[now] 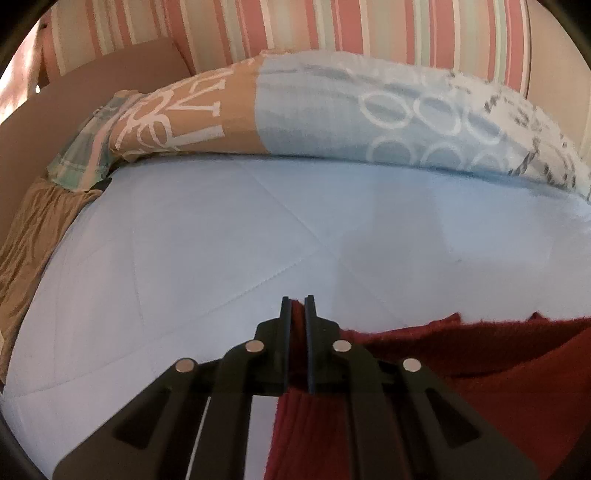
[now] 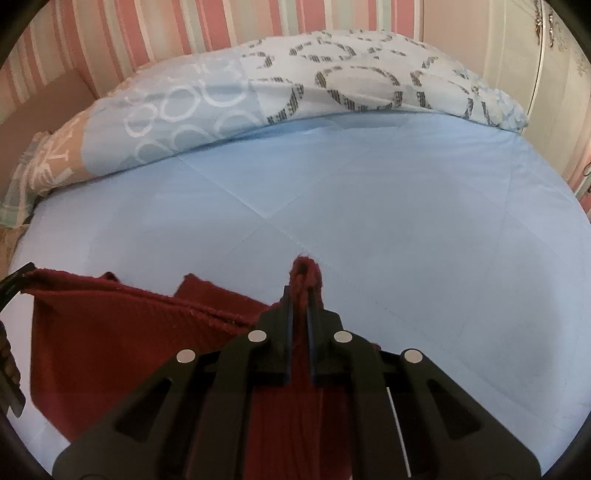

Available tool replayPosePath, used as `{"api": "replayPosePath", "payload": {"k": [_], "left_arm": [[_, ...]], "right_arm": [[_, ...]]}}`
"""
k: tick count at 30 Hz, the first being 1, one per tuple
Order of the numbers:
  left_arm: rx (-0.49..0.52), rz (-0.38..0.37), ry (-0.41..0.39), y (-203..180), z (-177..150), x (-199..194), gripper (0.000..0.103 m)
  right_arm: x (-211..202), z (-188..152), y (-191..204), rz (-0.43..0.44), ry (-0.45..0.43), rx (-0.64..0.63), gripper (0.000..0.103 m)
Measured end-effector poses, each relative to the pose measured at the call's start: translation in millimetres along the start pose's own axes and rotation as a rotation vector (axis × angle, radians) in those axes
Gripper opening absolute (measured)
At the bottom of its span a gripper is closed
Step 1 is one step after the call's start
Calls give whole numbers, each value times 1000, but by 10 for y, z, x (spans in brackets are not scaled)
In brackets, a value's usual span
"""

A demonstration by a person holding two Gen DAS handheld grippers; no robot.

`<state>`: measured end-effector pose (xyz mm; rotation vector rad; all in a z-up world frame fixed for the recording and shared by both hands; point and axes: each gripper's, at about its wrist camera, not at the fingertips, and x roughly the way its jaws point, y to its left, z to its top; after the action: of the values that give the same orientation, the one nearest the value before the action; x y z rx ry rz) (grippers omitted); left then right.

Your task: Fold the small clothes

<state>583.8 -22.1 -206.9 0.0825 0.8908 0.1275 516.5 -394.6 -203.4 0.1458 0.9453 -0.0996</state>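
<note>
1. The left gripper [image 1: 297,301] has its jaws drawn narrow and clamped on one edge of a dark red knitted garment [image 1: 509,373]. A thin strip of red cloth shows in the gap between the two black fingers [image 1: 285,332].
2. The right gripper [image 2: 300,291] is likewise pinched close on the same garment [image 2: 110,343]. A bunched tuft of red knit pokes out past its fingertips.
3. The garment is at the near edge of the bed, stretched between the two grippers. In the right wrist view its upper edge runs taut from the right gripper to the left one, which is just visible at the left border of that view. The rest of the cloth hangs or lies below that line over the sheet; which, I cannot tell.
4. The bed is covered by a pale blue sheet [image 2: 406,206] with faint crossing fold lines.
5. Along the far edge of the bed lies a rolled duvet [image 1: 351,110], patterned in tan, light blue and white with ring shapes.
6. At the far left corner a checked cloth [image 1: 83,147] sits beside the tan end of the duvet.
7. Behind the bed is a wall [image 1: 332,26] with pink, cream and green stripes.
</note>
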Motion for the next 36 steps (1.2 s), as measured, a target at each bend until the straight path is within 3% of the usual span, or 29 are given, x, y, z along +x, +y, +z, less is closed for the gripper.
{"api": "replayPosePath", "payload": {"k": [3,7,11,14,15,17,20,23,27,33,35,36], "left_arm": [[14,21,20,-17,-27,150,13],[18,33,19,46,1,247,41],[6,48,-3,153,48,192,50],[1,48,-40,203,97,45,50],[5,40,-54,192,107,-21,50],[26,0,-90,141,115,-175,50],[74,-74,-118,-37,27,-338,50],[87,-132,-92,-191,-112,-339,50],[110,-214,-4,-395,-328,-177,50],[131,-159,43,-487,-463,178,50],[119,-135,61,-423,-450,314,65],[118,-124,63,-386,-451,354,65]], "right_arm": [[133,7,-35,-36,2,29,12],[210,15,-34,-49,6,12,14],[153,22,-62,-74,-21,-11,14],[21,53,-105,-70,-62,-2,17],[-52,65,-86,-30,-80,-2,18],[-140,68,3,56,-98,-22,32],[-177,-19,252,122,-83,-96,41],[-54,-162,411,159,-15,-104,48],[167,-330,576,155,67,-136,49],[501,-361,704,87,134,-166,49],[620,-306,719,69,141,-155,50],[677,-276,733,63,145,-155,50]]}}
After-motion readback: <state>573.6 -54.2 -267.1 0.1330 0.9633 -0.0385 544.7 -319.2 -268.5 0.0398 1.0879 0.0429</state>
